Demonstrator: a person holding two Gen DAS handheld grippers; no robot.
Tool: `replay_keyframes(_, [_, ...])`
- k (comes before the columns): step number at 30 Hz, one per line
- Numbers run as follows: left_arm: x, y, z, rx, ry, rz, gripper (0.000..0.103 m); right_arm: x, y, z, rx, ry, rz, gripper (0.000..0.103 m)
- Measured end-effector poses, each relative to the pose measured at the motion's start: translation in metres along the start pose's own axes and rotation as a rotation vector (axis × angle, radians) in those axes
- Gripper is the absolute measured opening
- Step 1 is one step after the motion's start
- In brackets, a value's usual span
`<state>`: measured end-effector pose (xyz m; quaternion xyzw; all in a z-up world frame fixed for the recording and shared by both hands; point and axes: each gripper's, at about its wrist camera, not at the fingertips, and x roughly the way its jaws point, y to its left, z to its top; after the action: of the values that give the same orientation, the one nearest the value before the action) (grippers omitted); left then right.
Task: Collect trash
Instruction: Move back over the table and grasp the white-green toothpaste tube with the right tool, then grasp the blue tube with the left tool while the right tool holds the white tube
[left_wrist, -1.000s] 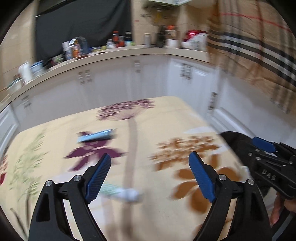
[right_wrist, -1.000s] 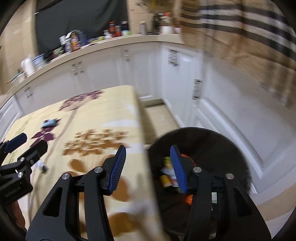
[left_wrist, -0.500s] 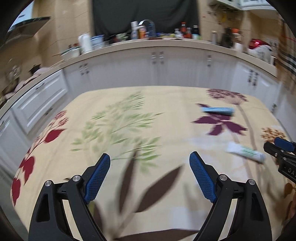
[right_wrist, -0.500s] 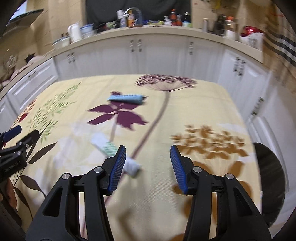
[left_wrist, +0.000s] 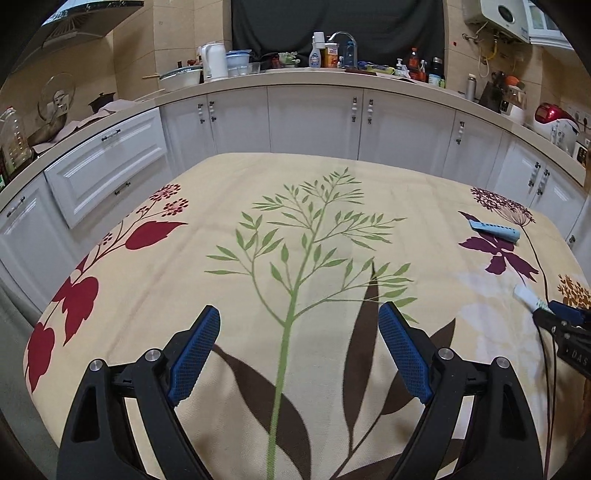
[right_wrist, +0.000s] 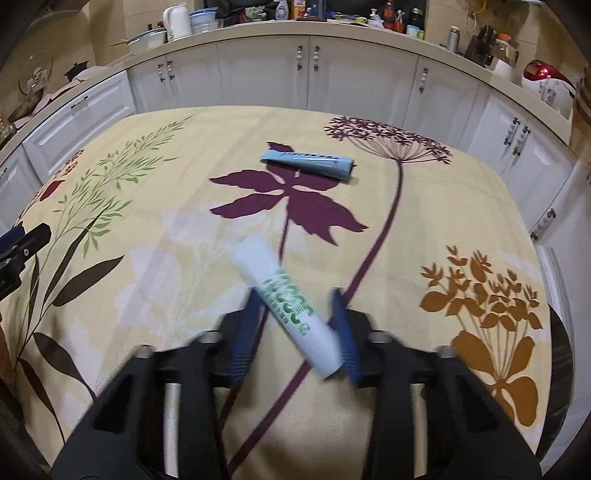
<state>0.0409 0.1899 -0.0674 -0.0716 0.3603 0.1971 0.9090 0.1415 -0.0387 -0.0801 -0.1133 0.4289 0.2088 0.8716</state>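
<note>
**White tube between the right fingers, grip not yet sure**

Left wrist view: the left gripper (left_wrist: 299, 354) hovers over the tablecloth (left_wrist: 314, 236) with its fingers wide apart and nothing between them. Far to its right lie the blue tube (left_wrist: 495, 230) and the tip of the white tube (left_wrist: 529, 298), which meets the right gripper (left_wrist: 561, 319) at the frame edge. From here the risk is small; the left fingers are well apart from any trash.

Right wrist view: the right gripper (right_wrist: 297, 328) has its fingers on either side of the white tube (right_wrist: 286, 306), which lies slantwise across the gap. The fingers are blurred, so I cannot tell whether they are clamped. Gripped aslant, the tube could likely pivot or slip out. The blue tube (right_wrist: 308, 162) lies beyond, well apart. A dark bin (right_wrist: 559, 354) shows past the table's right edge. White cabinets (right_wrist: 258, 70) and a cluttered counter (right_wrist: 288, 22) ring the room.
</note>
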Motion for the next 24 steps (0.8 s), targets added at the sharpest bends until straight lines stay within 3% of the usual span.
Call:
replay_keyframes(1, [0.001,-0.001,0.001,0.002,-0.001,-0.003,0.085,0.0,-0.001,0.0,0.001,0.004,0.006,0.017])
replay_keyframes(11, [0.004,-0.046,0.011,0.059,0.003,-0.098,0.085,-0.009,-0.02,0.002,0.042,-0.041,-0.017,0.015])
replay_keyframes(17, [0.006,-0.09,0.025,0.108,-0.006,-0.165,0.085,-0.012,-0.053,0.013,0.089,-0.068,-0.058,0.015])
replay_keyframes(24, [0.02,-0.14,0.042,0.15,-0.002,-0.184,0.085,-0.012,-0.095,0.023,0.133,-0.095,-0.09,0.015])
